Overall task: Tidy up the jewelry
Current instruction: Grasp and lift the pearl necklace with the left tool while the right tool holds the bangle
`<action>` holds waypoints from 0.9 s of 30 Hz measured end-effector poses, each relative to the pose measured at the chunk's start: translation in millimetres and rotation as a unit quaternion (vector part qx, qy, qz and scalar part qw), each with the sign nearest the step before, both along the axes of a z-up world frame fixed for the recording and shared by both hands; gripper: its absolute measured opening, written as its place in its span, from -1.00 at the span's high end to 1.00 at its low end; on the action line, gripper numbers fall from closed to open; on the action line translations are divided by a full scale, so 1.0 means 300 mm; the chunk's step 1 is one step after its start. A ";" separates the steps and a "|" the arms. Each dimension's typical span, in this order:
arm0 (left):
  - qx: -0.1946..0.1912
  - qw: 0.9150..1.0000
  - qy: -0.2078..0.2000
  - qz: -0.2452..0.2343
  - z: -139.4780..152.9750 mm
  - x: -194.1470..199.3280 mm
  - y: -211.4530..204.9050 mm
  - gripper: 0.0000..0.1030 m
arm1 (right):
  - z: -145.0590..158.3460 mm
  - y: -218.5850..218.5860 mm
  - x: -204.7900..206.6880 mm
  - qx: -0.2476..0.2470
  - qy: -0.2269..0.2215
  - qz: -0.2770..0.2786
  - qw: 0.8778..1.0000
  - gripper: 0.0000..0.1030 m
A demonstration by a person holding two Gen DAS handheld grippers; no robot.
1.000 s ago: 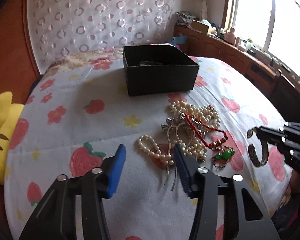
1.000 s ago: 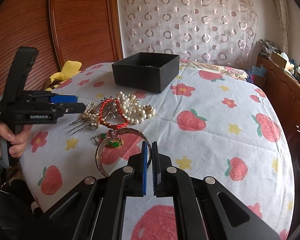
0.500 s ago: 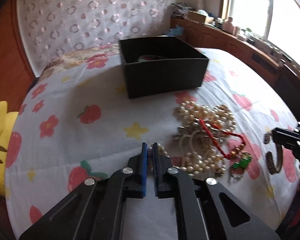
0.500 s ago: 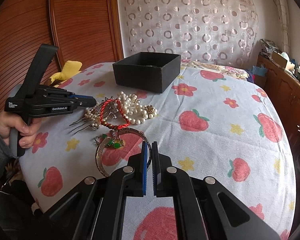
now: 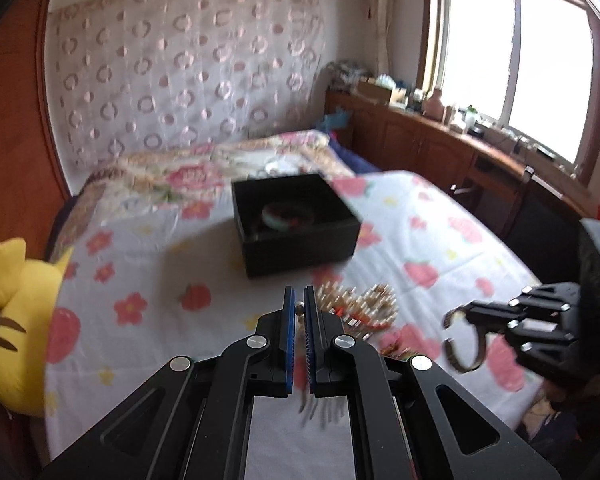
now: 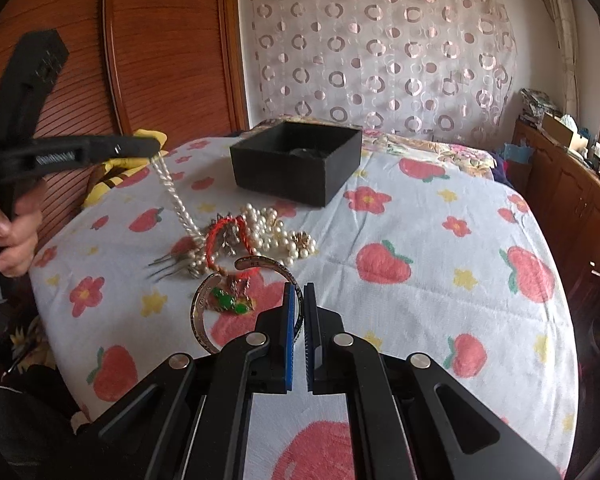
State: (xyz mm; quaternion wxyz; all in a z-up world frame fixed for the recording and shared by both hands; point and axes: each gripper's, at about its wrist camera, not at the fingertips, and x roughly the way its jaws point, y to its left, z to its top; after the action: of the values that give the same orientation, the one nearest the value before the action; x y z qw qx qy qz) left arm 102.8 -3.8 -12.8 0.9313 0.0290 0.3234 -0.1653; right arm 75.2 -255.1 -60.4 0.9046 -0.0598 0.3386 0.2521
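You're over the bed [image 6: 440,216], its white cover printed with strawberries and flowers. The black box [image 6: 296,164] sits open-topped toward the far end, with a ring-shaped piece blurred inside it in your left view. A yellow plush [image 5: 16,320] lies at the bed's left edge.

Your left gripper [image 6: 152,148] is up off the cover, jaws pinched on the pearl strand [image 6: 176,196], which runs taut down to the jewelry pile [image 6: 256,236] in front of the box. White lettering runs along that gripper's side, too blurred to read.

Your right gripper [image 6: 299,300] sits low, jaws clamped on the rim of the metal bangle [image 6: 204,312]. The bangle carries engraved writing, too small to make out. A green charm [image 6: 230,303] shows inside its loop.
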 end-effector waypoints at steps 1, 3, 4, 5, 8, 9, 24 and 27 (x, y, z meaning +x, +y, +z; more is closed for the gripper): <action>-0.003 1.000 -0.008 -0.001 0.024 -0.009 -0.003 0.93 | 0.009 0.003 0.001 0.000 -0.003 0.001 1.000 0.90; -0.008 1.000 -0.023 -0.001 0.069 -0.021 -0.010 0.93 | 0.031 0.007 0.005 0.000 -0.009 0.003 1.000 0.90; -0.009 1.000 -0.028 -0.001 0.086 -0.020 -0.012 0.93 | 0.040 0.008 0.006 0.000 -0.012 0.004 1.000 0.90; -0.010 0.999 -0.031 -0.003 0.102 -0.020 -0.015 0.93 | 0.049 0.006 0.006 0.000 -0.015 0.005 1.000 0.90; -0.011 0.999 -0.047 -0.004 0.158 -0.019 -0.022 0.93 | 0.081 0.016 0.013 -0.001 -0.025 0.008 1.000 0.90; -0.011 0.999 -0.049 -0.005 0.169 -0.016 -0.021 0.93 | 0.089 0.018 0.014 -0.002 -0.028 0.008 1.000 0.90; -0.035 0.995 -0.090 -0.023 0.338 -0.036 -0.042 0.93 | 0.164 0.050 0.040 -0.005 -0.051 0.013 0.999 0.90; -0.033 0.994 -0.105 -0.021 0.379 -0.037 -0.050 0.93 | 0.174 0.054 0.044 -0.007 -0.055 0.013 0.998 0.90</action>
State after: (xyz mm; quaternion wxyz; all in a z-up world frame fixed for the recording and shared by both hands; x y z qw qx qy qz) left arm 91.5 -18.7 100.8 0.9568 0.0220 0.2177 -0.1913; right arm 88.5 -238.8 -8.2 0.9181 -0.0847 0.2890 0.2577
